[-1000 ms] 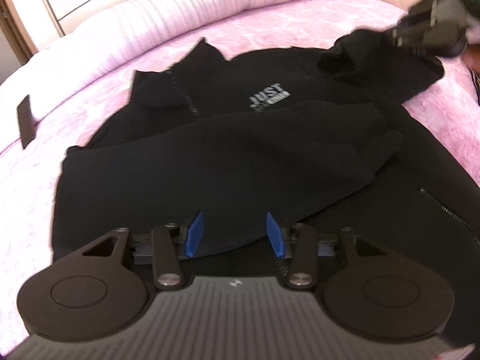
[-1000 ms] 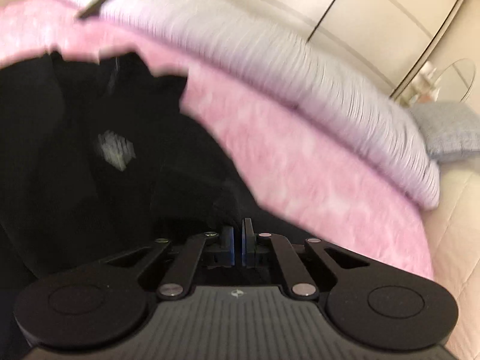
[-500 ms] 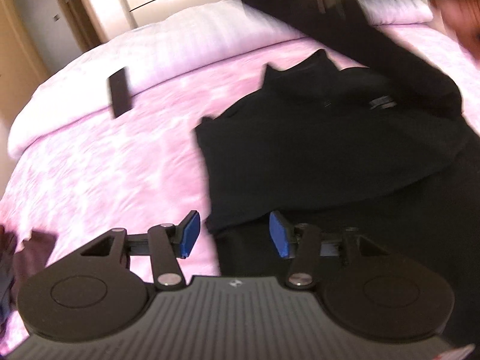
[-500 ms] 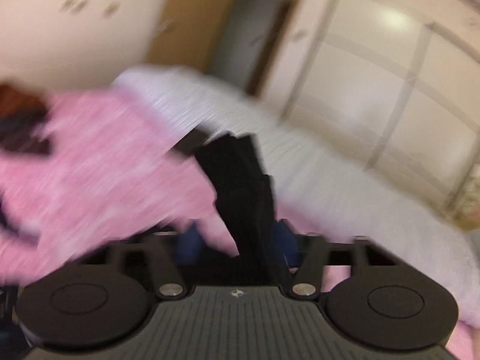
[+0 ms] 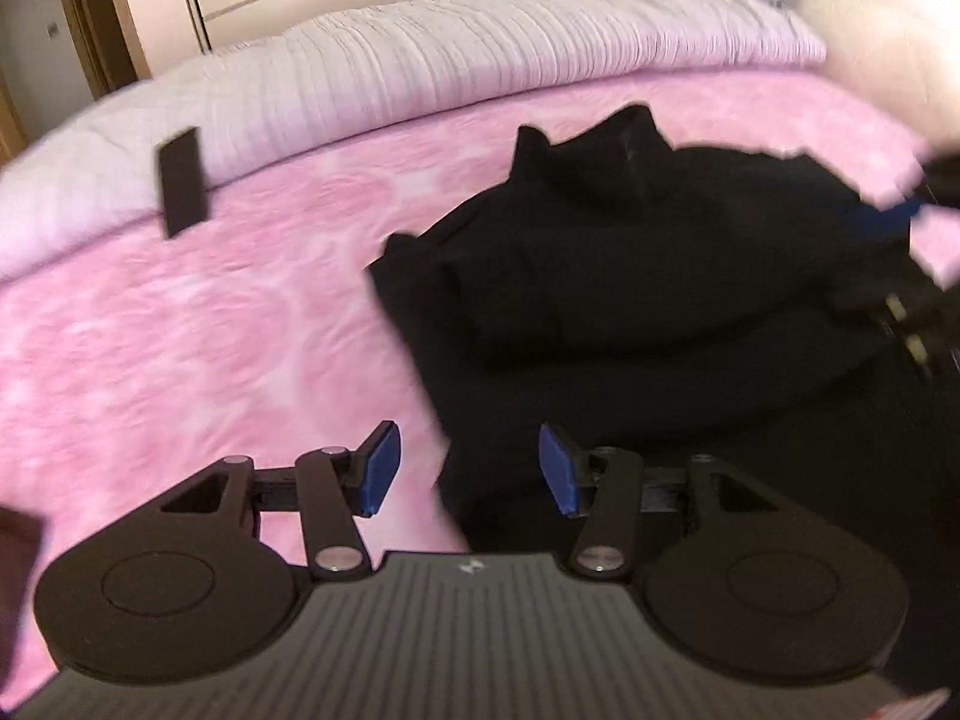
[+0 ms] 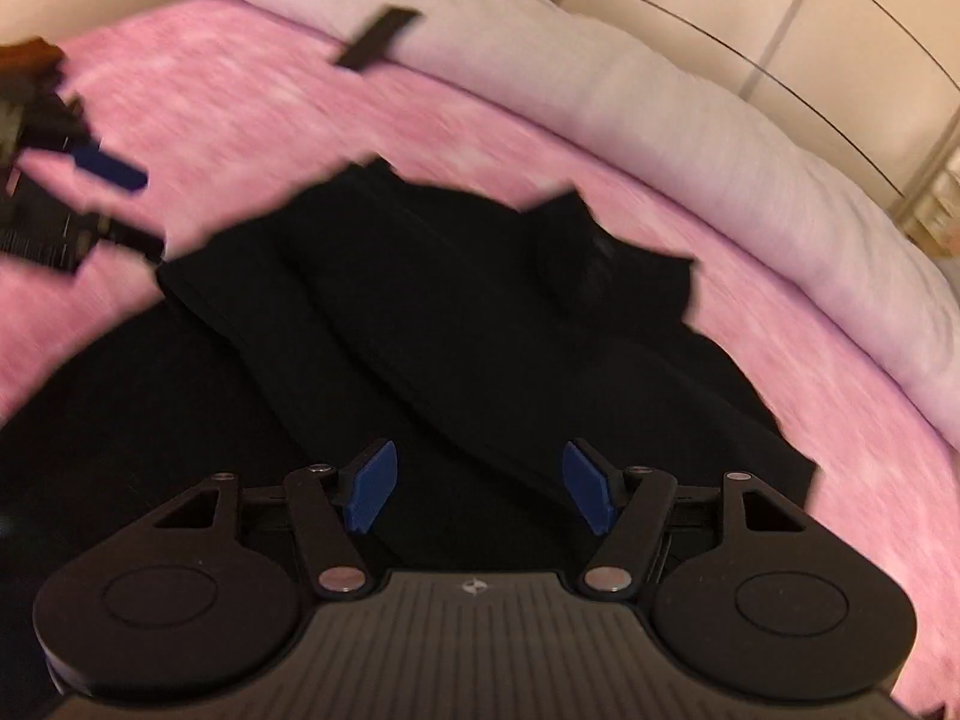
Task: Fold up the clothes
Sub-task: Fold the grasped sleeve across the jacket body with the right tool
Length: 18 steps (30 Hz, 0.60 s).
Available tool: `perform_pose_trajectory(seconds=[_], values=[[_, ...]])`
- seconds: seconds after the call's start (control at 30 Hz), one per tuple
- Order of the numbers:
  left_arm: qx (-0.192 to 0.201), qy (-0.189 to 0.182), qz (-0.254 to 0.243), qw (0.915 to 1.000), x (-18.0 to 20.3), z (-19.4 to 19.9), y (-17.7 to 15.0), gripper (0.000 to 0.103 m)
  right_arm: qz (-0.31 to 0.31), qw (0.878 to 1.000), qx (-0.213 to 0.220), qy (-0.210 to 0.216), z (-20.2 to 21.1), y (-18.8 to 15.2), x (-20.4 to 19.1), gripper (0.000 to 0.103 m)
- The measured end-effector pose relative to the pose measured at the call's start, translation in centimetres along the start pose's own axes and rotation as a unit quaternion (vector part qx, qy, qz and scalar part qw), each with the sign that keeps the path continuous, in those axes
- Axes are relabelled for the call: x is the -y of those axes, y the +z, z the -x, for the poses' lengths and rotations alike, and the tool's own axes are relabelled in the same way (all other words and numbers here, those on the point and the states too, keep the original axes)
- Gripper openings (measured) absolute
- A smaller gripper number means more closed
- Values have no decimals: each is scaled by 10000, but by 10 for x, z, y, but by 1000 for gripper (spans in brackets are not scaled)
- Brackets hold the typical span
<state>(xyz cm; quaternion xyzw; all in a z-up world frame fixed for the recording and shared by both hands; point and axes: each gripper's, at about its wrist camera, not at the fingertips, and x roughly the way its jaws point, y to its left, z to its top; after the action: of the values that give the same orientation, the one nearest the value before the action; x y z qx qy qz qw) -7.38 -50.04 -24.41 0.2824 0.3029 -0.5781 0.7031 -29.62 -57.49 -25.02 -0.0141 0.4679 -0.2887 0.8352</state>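
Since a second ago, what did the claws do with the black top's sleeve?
The right claw was shut on the sleeve, swung it across the black top, and is now opening with nothing pinched. The sleeve lies folded over the body. The left claw stayed open and empty. The dark strip stayed on the pink bedspread.

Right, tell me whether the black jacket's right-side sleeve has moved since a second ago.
Yes. The sleeve now lies folded across the jacket, inward from the pink blanket it was spread toward. The right gripper is opening, nothing pinched.
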Motion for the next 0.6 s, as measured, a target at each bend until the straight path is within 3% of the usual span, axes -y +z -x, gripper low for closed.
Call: perform_pose_trajectory(seconds=[0.17,0.27,0.33,0.37,0.4,0.5,0.6], values=[[-115,-312,406,9986,-13,-63,35,43,-55,9986,-236,-471,-11,-32,49,70],[-421,-172,492,9978,-16,-101,47,35,-75,9967,-301,-753,-17,-48,81,73],[-564,-177,425,9973,-10,-116,49,19,-25,9957,-405,-835,-25,-59,97,77],[-591,-159,409,9973,-7,-117,50,17,-7,9954,-478,-828,-30,-64,103,78],[-611,-122,394,9973,-3,-118,51,4,8,9952,-561,-802,-36,-69,108,79],[-282,29,436,9986,-1,-96,57,3,63,9940,-651,-872,-41,-82,120,79],[126,218,571,9981,-6,-55,60,3,-87,9907,-534,-1250,-35,-88,134,79]])
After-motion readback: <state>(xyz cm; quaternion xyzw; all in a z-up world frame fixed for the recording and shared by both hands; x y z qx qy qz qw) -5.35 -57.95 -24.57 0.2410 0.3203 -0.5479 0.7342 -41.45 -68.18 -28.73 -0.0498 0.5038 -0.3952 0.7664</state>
